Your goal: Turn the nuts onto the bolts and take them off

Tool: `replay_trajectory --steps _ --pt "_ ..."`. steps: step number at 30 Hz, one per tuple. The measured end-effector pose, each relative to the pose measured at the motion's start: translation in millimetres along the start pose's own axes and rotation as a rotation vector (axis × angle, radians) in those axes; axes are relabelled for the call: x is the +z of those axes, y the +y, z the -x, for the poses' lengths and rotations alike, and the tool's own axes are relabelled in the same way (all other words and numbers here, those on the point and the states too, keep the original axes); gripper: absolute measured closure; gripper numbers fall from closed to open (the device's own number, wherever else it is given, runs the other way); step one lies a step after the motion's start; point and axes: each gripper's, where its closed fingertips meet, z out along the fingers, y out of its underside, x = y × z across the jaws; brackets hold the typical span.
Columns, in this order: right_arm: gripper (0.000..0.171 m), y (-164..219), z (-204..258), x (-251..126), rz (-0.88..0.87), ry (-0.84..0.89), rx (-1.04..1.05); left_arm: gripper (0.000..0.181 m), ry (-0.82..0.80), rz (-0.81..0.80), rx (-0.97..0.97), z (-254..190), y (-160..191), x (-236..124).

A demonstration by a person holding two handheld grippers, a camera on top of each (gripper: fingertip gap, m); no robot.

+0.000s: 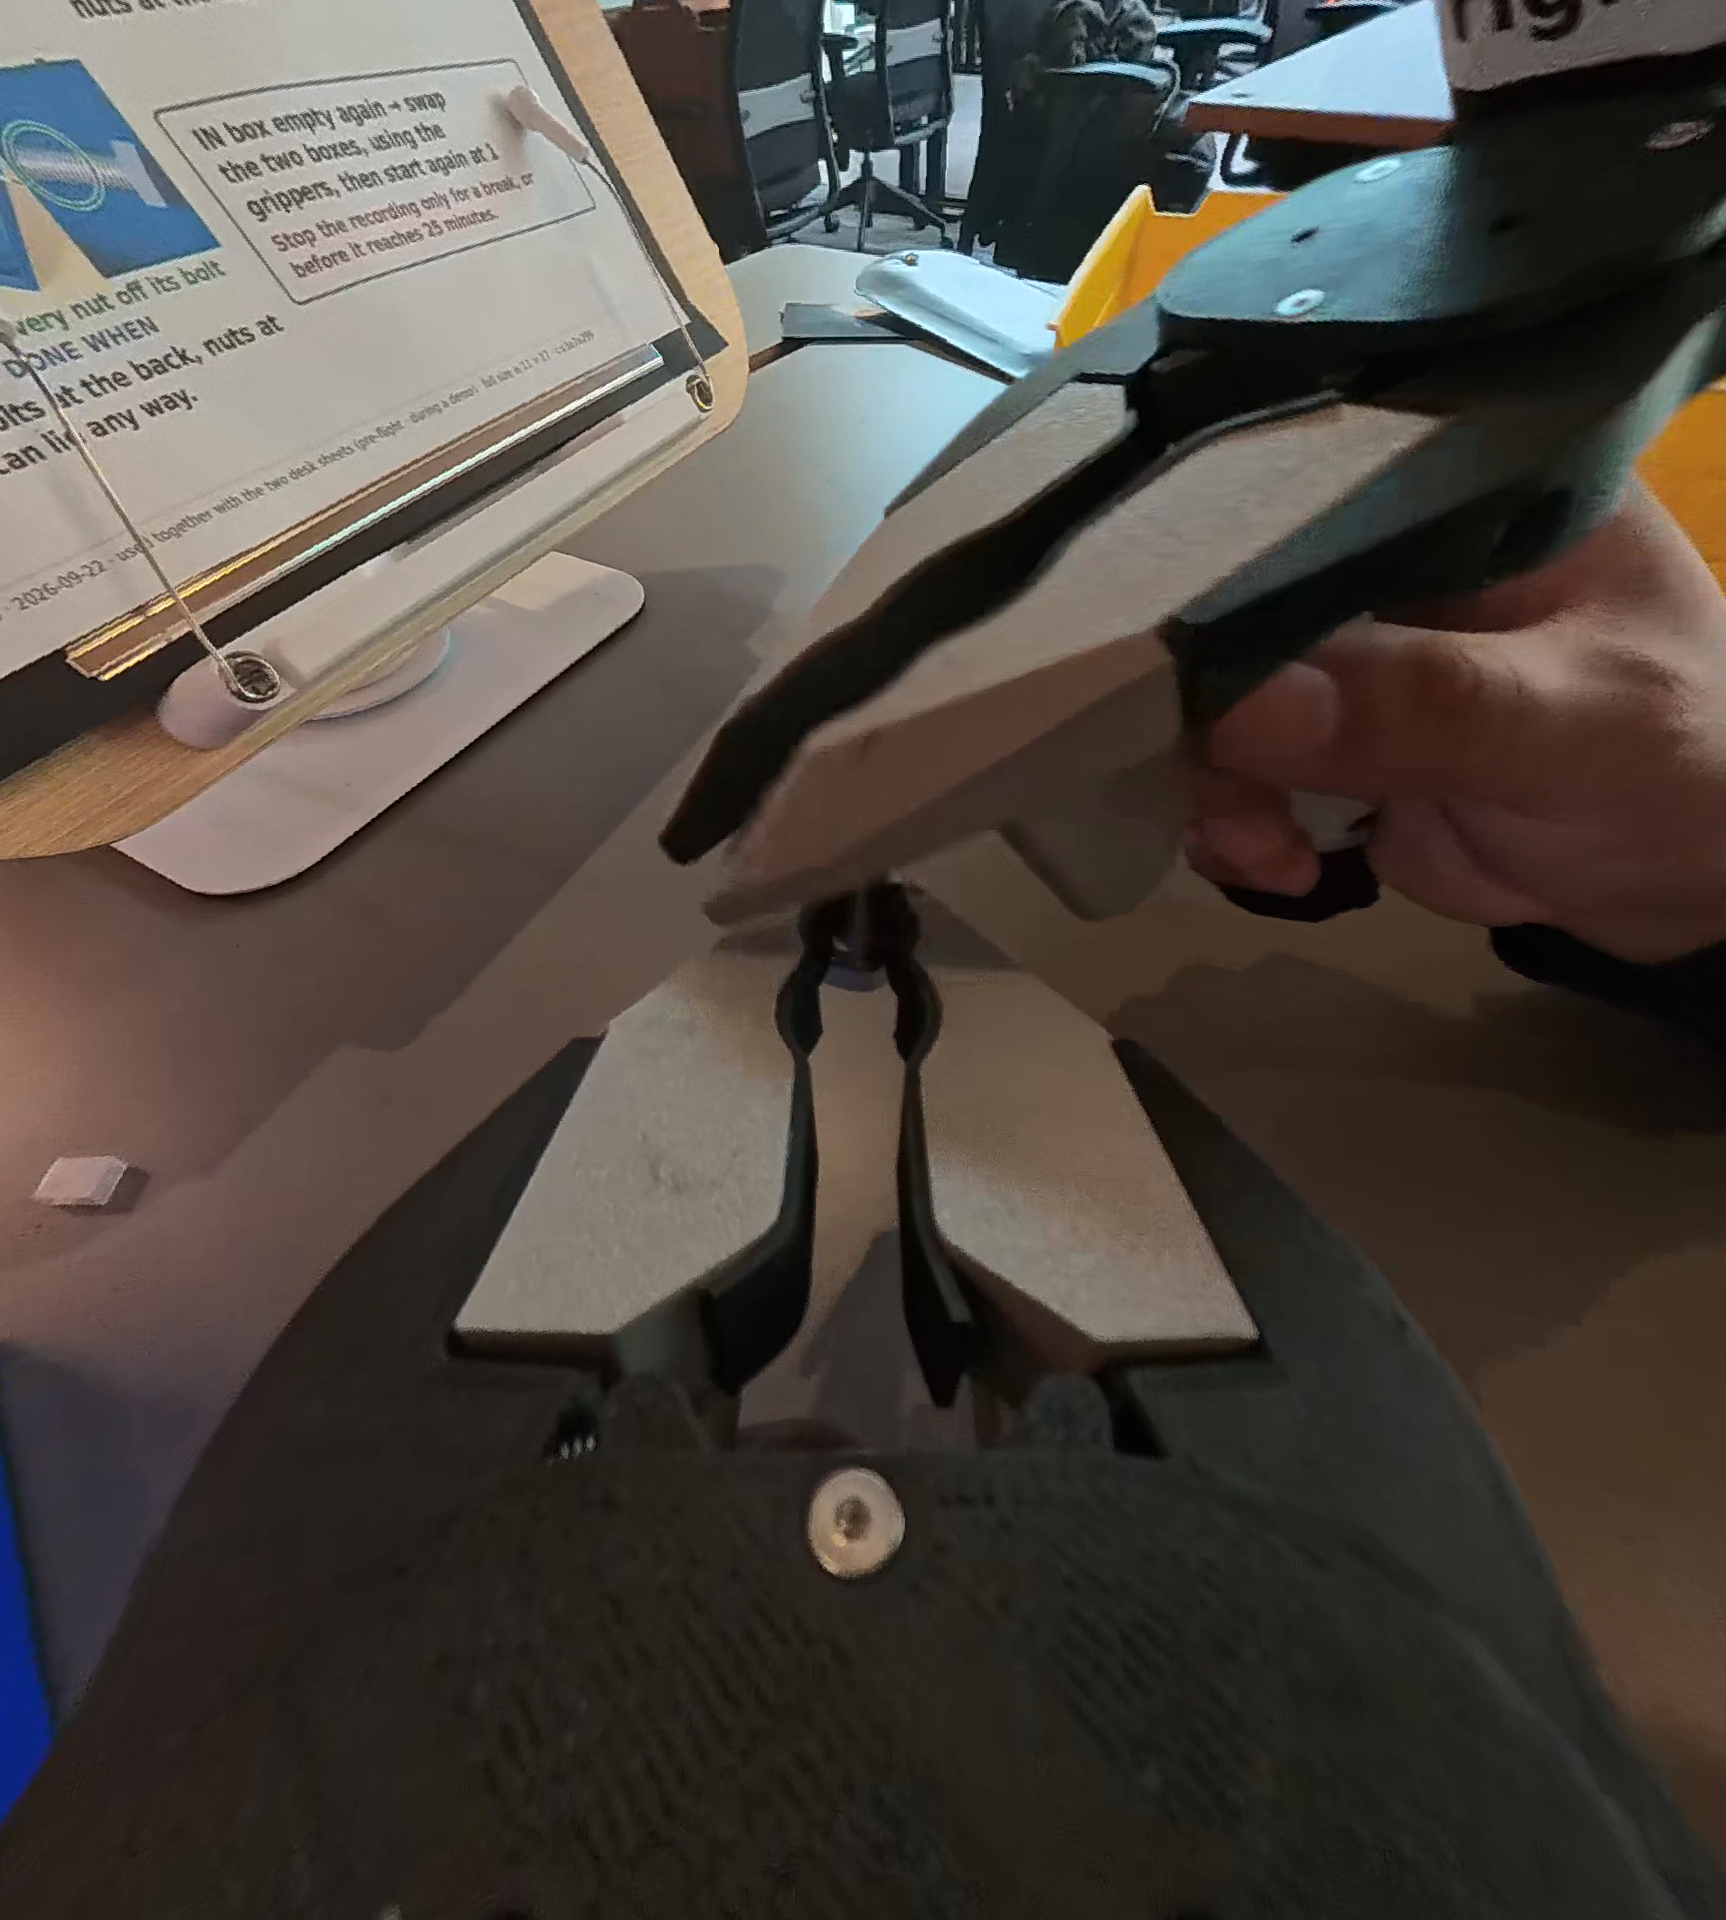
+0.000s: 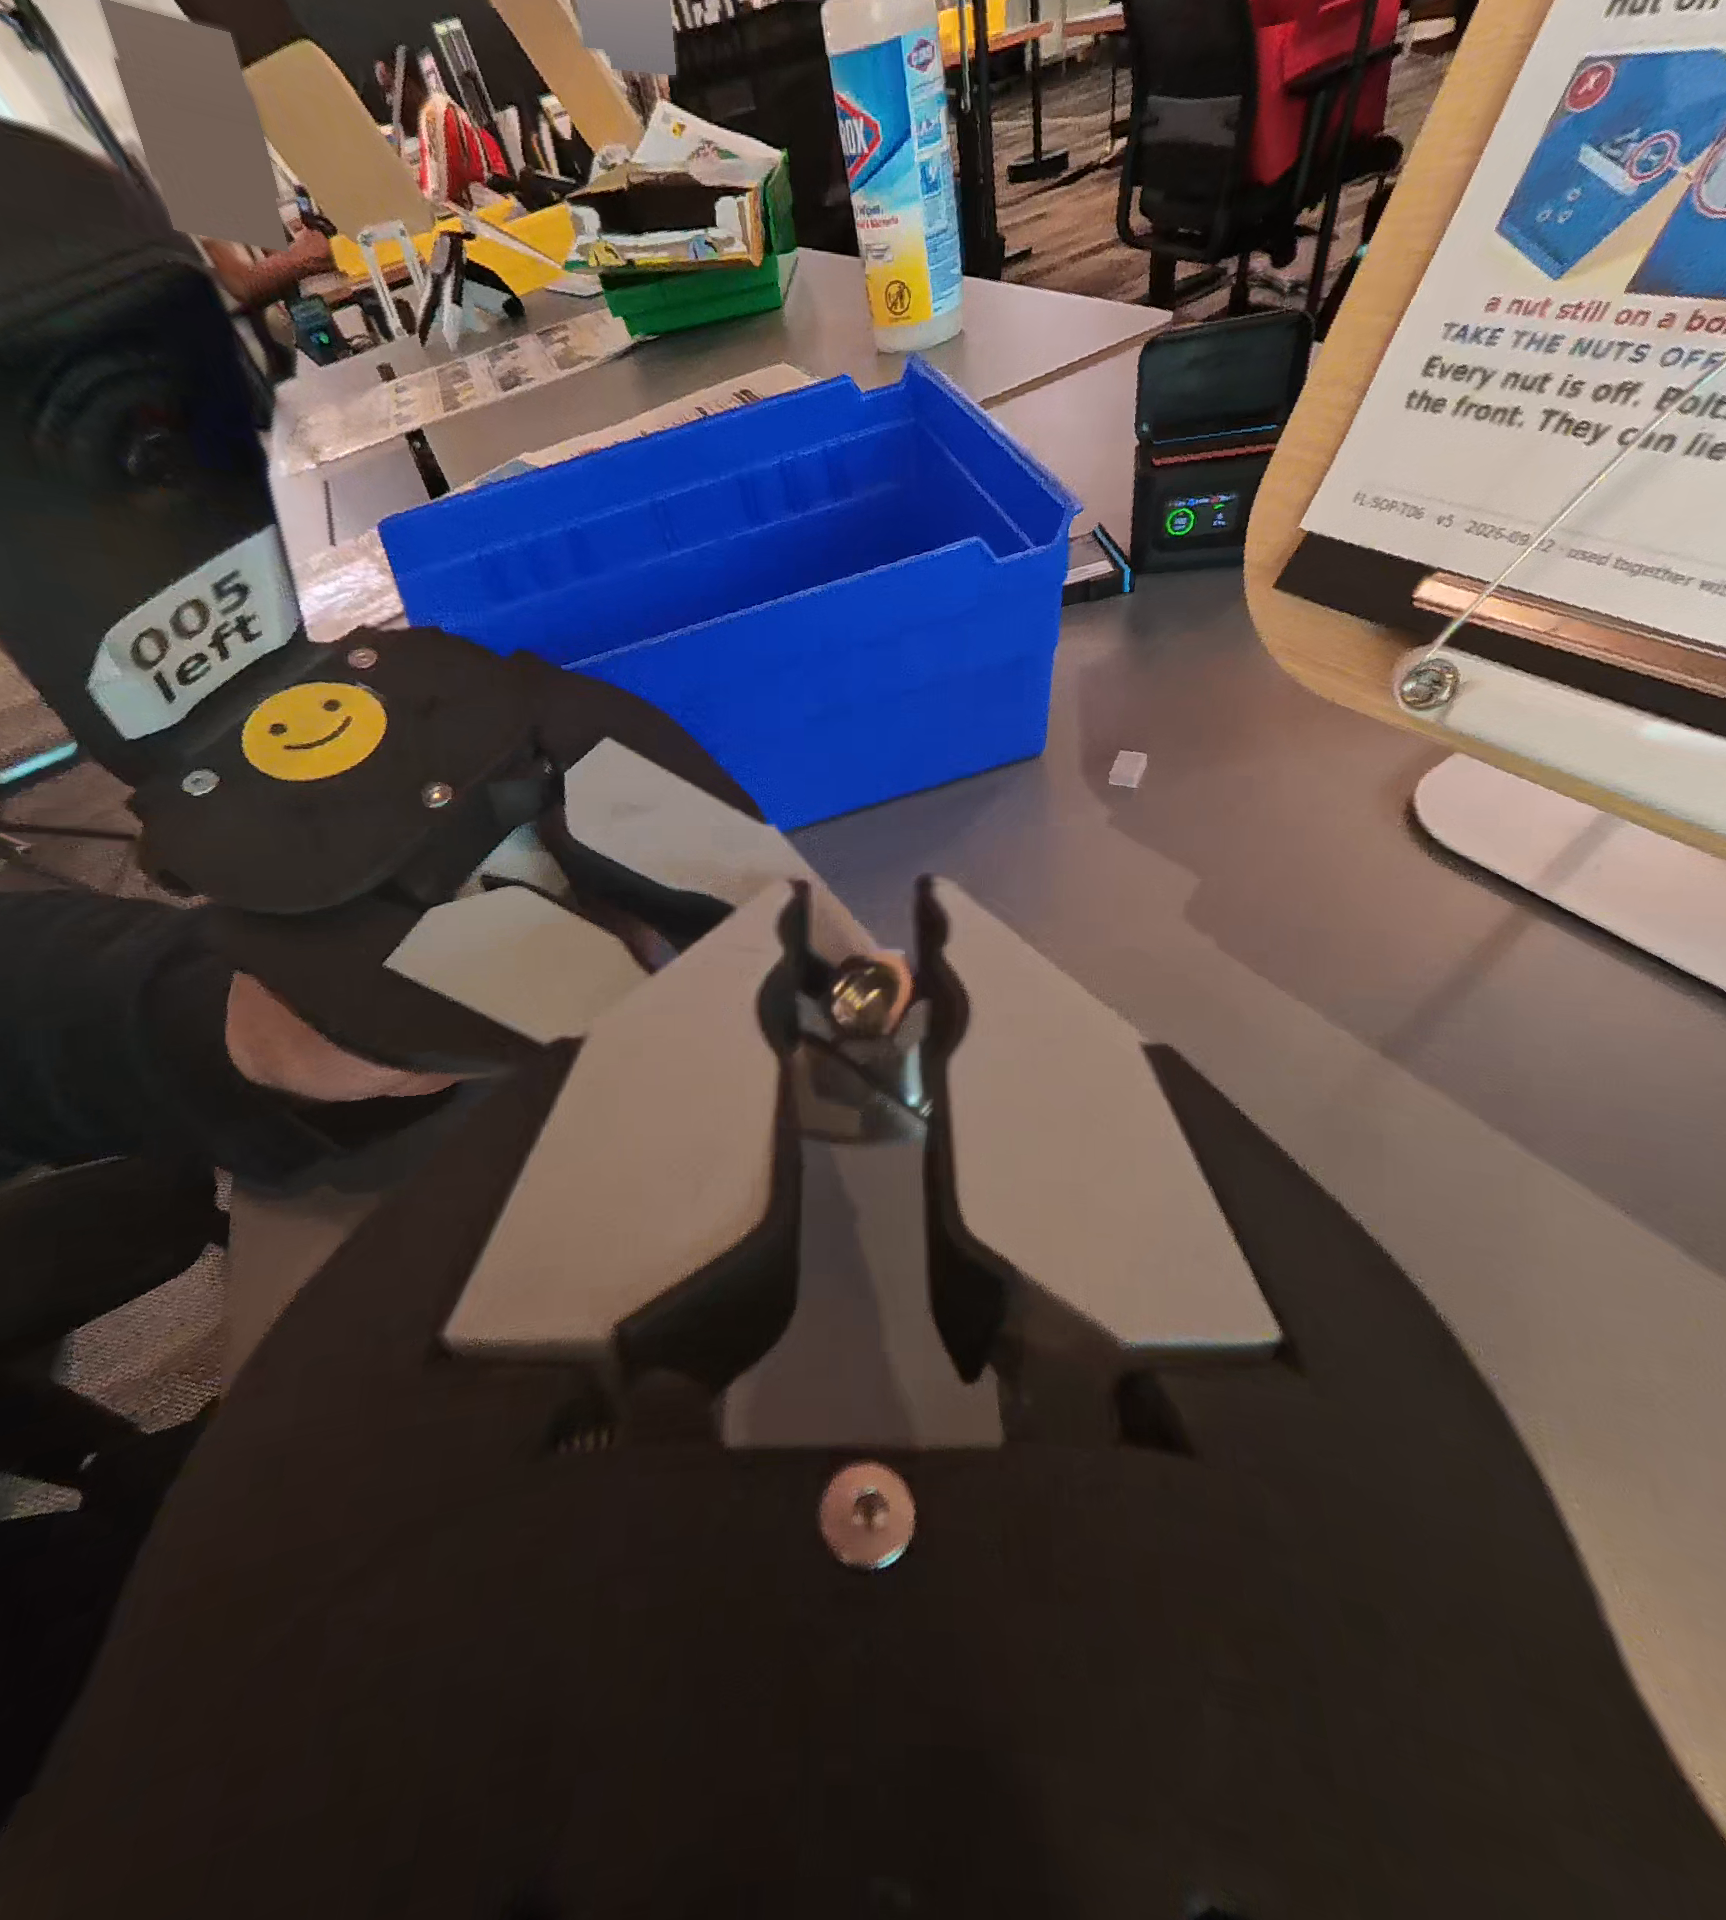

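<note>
In the right wrist view, my right gripper (image 2: pixel 861 896) is closed on a silver nut (image 2: pixel 869 1091), with the brass-coloured end of a bolt (image 2: pixel 859 992) showing just past it between the finger notches. In the left wrist view, my left gripper (image 1: pixel 859 935) is closed on a small dark part at its tips, which I take to be the bolt (image 1: pixel 854 951); most of it is hidden. The right gripper (image 1: pixel 724 862) comes in from the upper right and its tips sit right above the left gripper's tips. The left gripper's black body (image 2: pixel 319 790) reaches in from the left. Both are above the grey table.
A blue bin (image 2: pixel 734 582) stands on the table behind the grippers, with no parts showing inside. A yellow bin (image 1: pixel 1721 488) is at the far right. An instruction sheet on a wooden stand (image 1: pixel 319 312) is close by. There is also a small white block (image 2: pixel 1129 769) and a black device (image 2: pixel 1212 457). The left gripper's tips are roughly 4 centimeters from the right gripper's.
</note>
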Motion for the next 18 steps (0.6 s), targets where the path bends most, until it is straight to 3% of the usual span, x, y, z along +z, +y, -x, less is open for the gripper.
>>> replay_trajectory --steps 2,3,5,7,12,18 --pt "0.171 -3 1 0 -0.003 -0.031 0.001 0.174 -0.010 -0.001 0.009 1 0 0" --pt "0.171 -4 1 1 -0.006 -0.040 0.018 0.174 -0.009 -0.005 0.004 2 -1 0" --pt "0.155 0 -2 3 0.005 -0.037 0.045 0.174 -0.004 -0.010 -0.012 4 -2 -2" --pt "0.167 2 -1 4 0.006 -0.057 0.056 0.174 0.002 0.008 -0.014 3 2 0" --pt "0.167 8 -5 5 0.032 -0.035 0.034 0.174 0.004 0.019 -0.017 4 5 2" --pt "0.166 -14 -9 -15 -0.052 0.001 0.002 0.174 0.025 0.035 -0.051 7 9 4"
